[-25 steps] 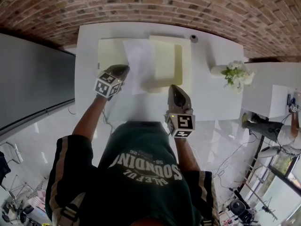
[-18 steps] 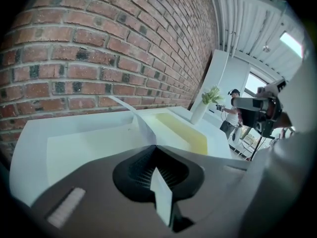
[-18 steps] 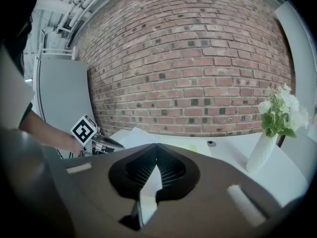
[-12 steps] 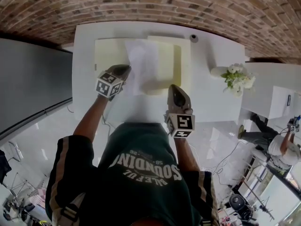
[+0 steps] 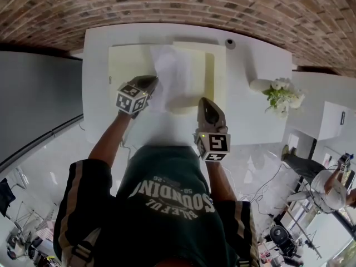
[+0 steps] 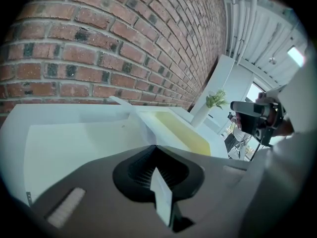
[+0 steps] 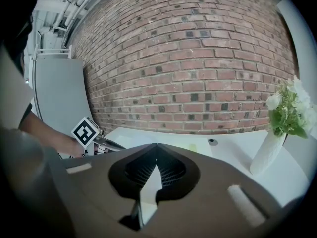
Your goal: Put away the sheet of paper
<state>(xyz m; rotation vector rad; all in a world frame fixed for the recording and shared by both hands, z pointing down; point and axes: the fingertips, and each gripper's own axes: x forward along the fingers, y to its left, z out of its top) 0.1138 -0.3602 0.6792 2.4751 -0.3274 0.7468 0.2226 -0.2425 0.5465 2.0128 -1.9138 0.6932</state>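
The left gripper (image 5: 152,83) has its jaws pinched tight on the left edge of the sheet of paper (image 5: 171,70). The sheet spreads ahead and to the right of its tips, over the open yellow folder (image 5: 125,60) on the white table (image 5: 250,118). The right gripper (image 5: 205,102) (jaws together, nothing in them) hovers just right of the sheet.

Looks like a recording studio or lab, not a home. Bare brick wall (image 5: 222,4) at 12 o'clock, white table (image 5: 250,115) with a vase of flowers (image 5: 278,90) at 2 o'clock. Glossy floor (image 5: 67,166) with loose cables (image 5: 266,183) at 4 o'clock, and stands (image 5: 295,241), probably camera or lighting gear, at 5 o'clock beside another person (image 5: 328,191).
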